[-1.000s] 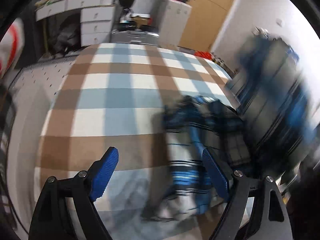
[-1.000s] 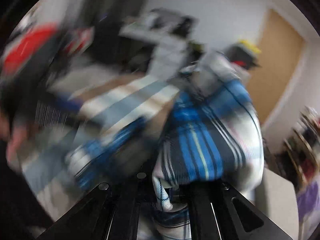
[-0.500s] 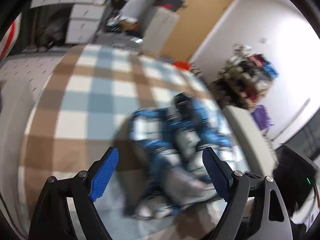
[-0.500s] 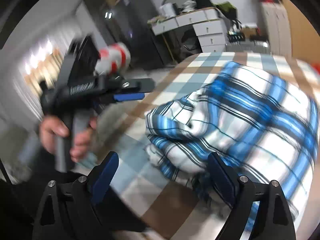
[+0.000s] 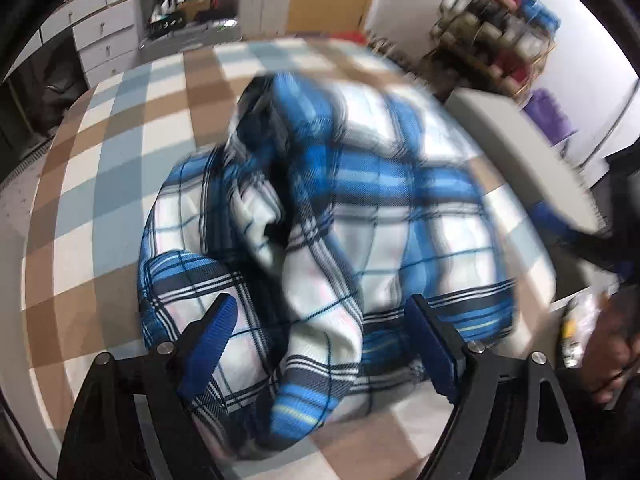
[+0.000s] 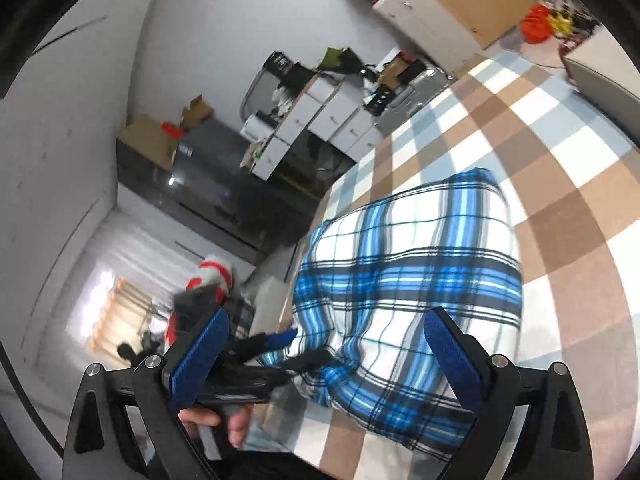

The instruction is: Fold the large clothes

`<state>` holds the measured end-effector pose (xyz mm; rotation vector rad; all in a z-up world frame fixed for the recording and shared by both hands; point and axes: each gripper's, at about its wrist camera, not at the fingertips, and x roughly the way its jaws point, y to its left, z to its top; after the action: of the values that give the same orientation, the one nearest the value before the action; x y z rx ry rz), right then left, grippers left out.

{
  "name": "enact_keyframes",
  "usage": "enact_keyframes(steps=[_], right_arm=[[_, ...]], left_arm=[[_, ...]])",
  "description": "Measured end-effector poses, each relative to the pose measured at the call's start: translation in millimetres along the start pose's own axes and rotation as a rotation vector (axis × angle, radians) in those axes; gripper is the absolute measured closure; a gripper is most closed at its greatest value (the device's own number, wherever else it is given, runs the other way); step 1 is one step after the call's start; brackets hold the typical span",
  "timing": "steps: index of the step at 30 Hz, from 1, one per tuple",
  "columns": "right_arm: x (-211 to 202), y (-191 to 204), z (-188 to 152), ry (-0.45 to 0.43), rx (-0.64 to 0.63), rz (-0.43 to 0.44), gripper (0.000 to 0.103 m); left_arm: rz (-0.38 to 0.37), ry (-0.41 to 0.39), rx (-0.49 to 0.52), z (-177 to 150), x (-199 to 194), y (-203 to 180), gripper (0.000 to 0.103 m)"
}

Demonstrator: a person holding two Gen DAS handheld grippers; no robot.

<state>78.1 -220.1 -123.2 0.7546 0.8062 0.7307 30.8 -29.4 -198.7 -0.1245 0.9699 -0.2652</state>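
Left gripper is closing over the crumpled blue, white and black plaid flannel garment, folds between its blue pads, none pinched yet. Right gripper is spreading wide, nothing gripped, the garment heaped beyond on the brown, pale-blue and white checked bedcover. Farther back, white drawer units carry blurred clutter; no writing is legible.

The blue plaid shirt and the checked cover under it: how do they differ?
The shirt has thin dark lines and bright blue bands on white; the cover has broad brown, pale blue and white squares. The shirt lies crumpled in a heap; the cover is spread flat. The shirt takes up only part of the cover. Both are checked fabrics.
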Motion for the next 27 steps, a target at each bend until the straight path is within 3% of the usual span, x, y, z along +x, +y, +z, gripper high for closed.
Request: enact_keyframes(steps=[2,3,4,8,11,14,17,22,24,27], right_arm=[[-2,-4,2,0.007,0.027,0.018,0.002],[0,-5,2,0.015,0.038,0.020,0.002],[-6,-8,2,0.019,0.043,0.022,0.002],[-9,-4,-6,0.027,0.049,0.029,0.002],[-7,-3,-9,0.037,0.050,0.030,0.002],[-2,-3,-11,0.057,0.041,0.000,0.002],[8,-6,-16,0.096,0.038,-0.028,0.002],[39,-24,-30,0.218,0.074,-0.114,0.002],[46,-31,-33,0.243,0.088,-0.127,0.001],[46,-32,-33,0.235,0.103,-0.114,0.000]], left_arm=[[0.063,0.003,0.027,-3,0,-1,0.061],[0.106,0.021,0.037,-4,1,0,0.092],[0.103,0.038,0.031,-4,-1,3,0.097],[-0.068,-0.049,-0.072,-7,-27,23,0.102],[-0.227,-0.098,-0.212,-16,-41,48,0.102],[-0.255,-0.103,-0.251,-31,-36,60,0.102],[-0.337,-0.082,-0.350,-46,-21,79,0.102],[-0.391,-0.027,-0.430,-67,-1,102,0.096],[-0.428,-0.016,-0.457,-70,-14,110,0.095],[-0.425,-0.024,-0.445,-75,-23,115,0.092]])
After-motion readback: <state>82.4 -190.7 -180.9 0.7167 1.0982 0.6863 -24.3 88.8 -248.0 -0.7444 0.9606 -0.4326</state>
